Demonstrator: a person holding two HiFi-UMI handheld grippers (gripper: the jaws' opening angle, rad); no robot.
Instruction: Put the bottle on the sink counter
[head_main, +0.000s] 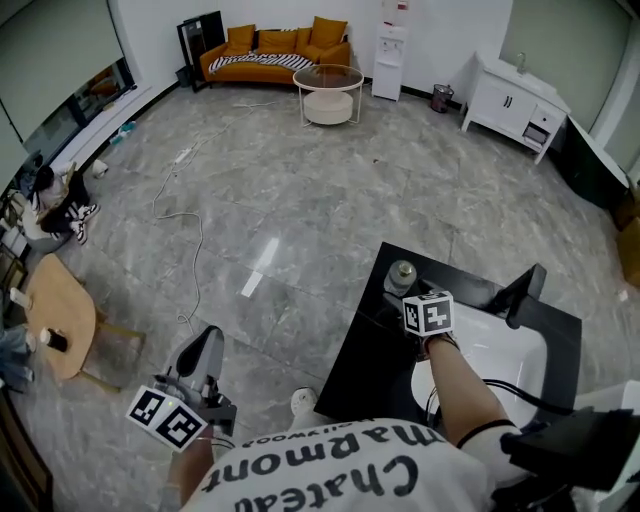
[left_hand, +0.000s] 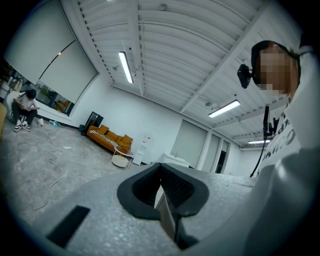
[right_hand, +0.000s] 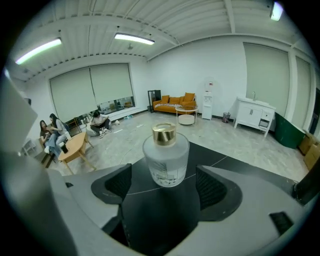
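Observation:
A frosted glass bottle (head_main: 401, 274) with a gold cap stands upright on the black sink counter (head_main: 366, 352), near its far corner. In the right gripper view the bottle (right_hand: 165, 156) sits just ahead of my right gripper (right_hand: 165, 189), in line with the gap between the pads. The jaws are wide open and neither pad touches it. From the head view my right gripper (head_main: 406, 296) hovers just behind the bottle. My left gripper (head_main: 203, 352) hangs low at the left over the floor. Its dark pads (left_hand: 172, 189) are pressed together with nothing between them.
A white basin (head_main: 503, 352) with a black faucet (head_main: 526, 290) fills the counter's right part. Across the marble floor stand a round coffee table (head_main: 328, 92), an orange sofa (head_main: 276, 50) and a white cabinet (head_main: 513, 102). A wooden table (head_main: 58, 318) and floor cables (head_main: 186, 225) lie left.

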